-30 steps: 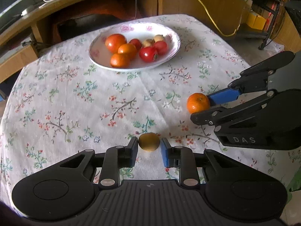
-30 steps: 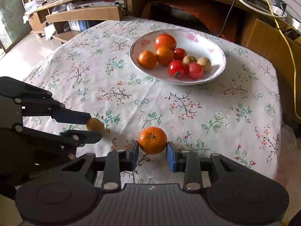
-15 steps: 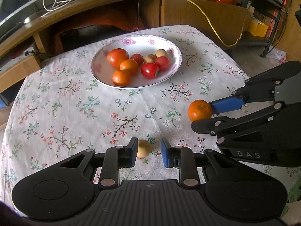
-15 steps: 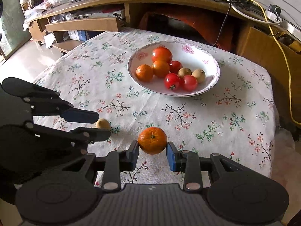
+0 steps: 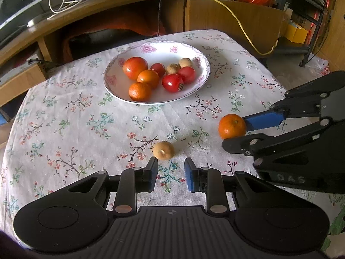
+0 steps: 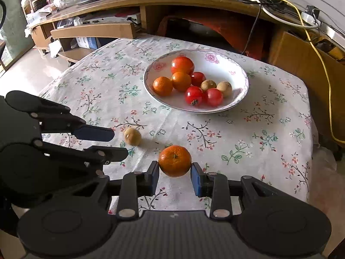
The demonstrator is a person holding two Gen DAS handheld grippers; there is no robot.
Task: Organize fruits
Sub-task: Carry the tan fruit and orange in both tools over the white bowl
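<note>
A white floral bowl (image 5: 155, 48) (image 6: 220, 62) on the flowered cloth holds several tomatoes, mandarins and small tan fruits. My right gripper (image 6: 174, 168) is shut on a mandarin (image 6: 175, 160) (image 5: 231, 126), held between its blue pads near the table's front. A small tan fruit (image 5: 163, 150) (image 6: 132, 136) lies on the cloth just past my left gripper's fingertips. The left gripper (image 5: 170, 172) is open with nothing between its fingers. In the right wrist view, the left gripper (image 6: 119, 142) sits at the left, pointing at the tan fruit.
A curved wooden desk (image 5: 90, 4) with cables stands behind the table. A yellow cable (image 6: 323, 64) hangs at the right. The table edge (image 6: 310, 172) drops off at the right, and the floor (image 6: 25, 64) shows at the far left.
The tan fruit was between my left fingers; it now lies on the cloth ahead of them as the left gripper drew back. The right gripper kept the mandarin while pulling away from the bowl.
</note>
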